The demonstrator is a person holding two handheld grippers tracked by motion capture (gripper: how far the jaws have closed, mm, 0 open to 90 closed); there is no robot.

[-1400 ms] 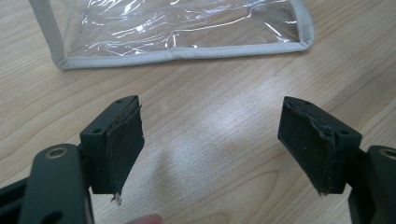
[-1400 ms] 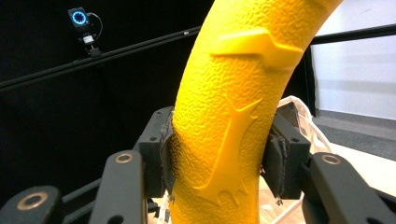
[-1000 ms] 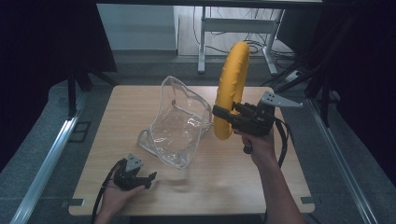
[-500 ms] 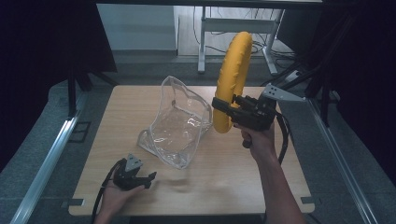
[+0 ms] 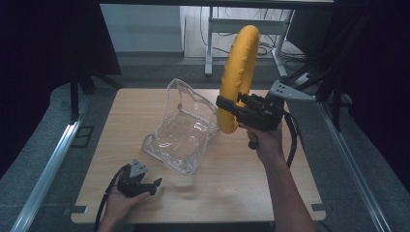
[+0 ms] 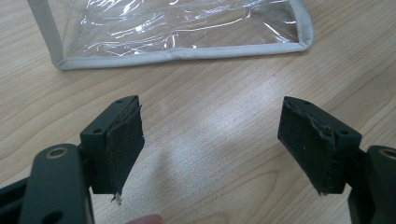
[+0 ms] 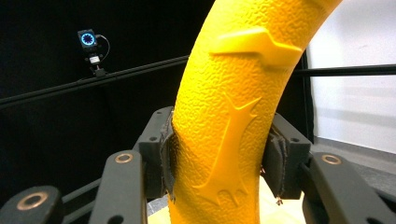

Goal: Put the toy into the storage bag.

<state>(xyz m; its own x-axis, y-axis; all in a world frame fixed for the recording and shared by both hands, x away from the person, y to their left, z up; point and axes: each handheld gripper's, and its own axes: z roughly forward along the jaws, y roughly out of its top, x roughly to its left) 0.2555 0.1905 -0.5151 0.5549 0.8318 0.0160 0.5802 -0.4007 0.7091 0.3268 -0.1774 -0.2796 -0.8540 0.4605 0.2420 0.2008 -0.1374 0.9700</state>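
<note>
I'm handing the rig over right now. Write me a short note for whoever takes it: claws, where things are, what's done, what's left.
Right claw: shut on the yellow banana toy, held upright in the air just right of the clear pouch.
Left claw: open, holding nothing, low over the wooden table near the front left, facing the pouch's bottom seam.
Done: the toy is picked up.
Left, probably: steady or open the pouch with the left claw, then lower the toy in. Whether the pouch mouth is open I cannot tell.

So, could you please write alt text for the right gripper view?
The right gripper clamps a textured yellow curved toy, its black jaws pressed against both sides. The toy arcs up past raised fin shapes, with a dark backdrop behind.
</note>
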